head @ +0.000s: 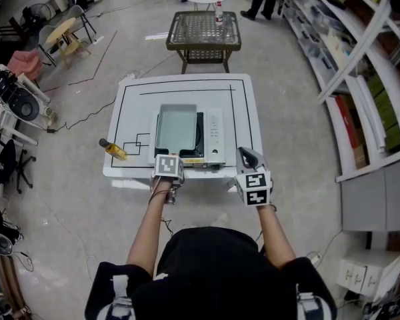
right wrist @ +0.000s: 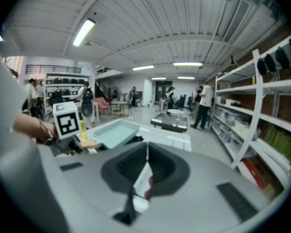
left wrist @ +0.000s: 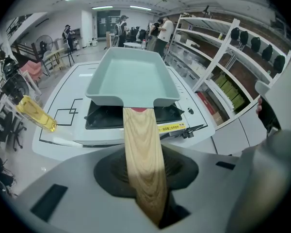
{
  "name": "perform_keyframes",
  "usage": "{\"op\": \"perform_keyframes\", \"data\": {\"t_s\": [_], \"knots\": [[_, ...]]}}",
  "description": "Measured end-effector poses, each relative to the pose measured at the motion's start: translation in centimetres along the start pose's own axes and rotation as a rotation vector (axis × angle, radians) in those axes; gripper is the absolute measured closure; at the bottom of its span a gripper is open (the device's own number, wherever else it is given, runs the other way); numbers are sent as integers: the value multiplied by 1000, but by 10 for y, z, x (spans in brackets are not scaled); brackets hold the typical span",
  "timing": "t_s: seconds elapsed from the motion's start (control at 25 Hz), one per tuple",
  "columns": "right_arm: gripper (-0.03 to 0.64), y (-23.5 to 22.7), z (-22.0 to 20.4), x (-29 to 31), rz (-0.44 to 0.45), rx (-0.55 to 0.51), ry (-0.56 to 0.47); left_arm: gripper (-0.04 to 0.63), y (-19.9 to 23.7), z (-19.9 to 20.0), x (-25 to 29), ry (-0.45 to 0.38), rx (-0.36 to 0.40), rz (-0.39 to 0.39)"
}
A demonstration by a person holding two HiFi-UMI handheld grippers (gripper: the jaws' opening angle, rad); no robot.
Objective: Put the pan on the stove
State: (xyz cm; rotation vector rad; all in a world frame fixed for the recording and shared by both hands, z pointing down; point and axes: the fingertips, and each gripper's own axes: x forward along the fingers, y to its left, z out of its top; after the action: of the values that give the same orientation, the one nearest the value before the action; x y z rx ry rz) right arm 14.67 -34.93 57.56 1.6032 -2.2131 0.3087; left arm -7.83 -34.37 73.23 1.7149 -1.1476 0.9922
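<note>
**Letting go of the pan, now seated on the stove**

My left tool (head: 168,164) has its jaws slack around the wooden handle (left wrist: 141,149). The handle lies between them with a dark gap along one side, so I read the grip as released, not clamped. The pale green pan (head: 177,125) sits level on the stove (head: 214,136), at the middle of the head view on the white desk (head: 130,112). My right tool (right wrist: 146,154), just right of centre there, is clenched on nothing. I judge the placing done, with only the withdrawal left. That calls for drawing the left tool straight back along the handle, with no lift or twist, so the pan does not skid off the burner.
</note>
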Motion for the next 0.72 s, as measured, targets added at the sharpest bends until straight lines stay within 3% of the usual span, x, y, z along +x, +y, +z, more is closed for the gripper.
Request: {"op": "perform_keyframes", "data": {"t_s": [0.16, 0.4, 0.6, 0.72], "knots": [[581, -1, -2, 0, -3, 35, 10, 414, 0, 10, -8, -46, -14, -14], [581, 7, 1, -1, 10, 35, 8, 379, 2, 13, -16, -88, -19, -5], [581, 9, 3, -3, 9, 36, 5, 360, 0, 13, -22, -102, 21, 3], [581, 12, 4, -5, 10, 32, 4, 360, 5, 19, -29, -153, 60, 25]]}}
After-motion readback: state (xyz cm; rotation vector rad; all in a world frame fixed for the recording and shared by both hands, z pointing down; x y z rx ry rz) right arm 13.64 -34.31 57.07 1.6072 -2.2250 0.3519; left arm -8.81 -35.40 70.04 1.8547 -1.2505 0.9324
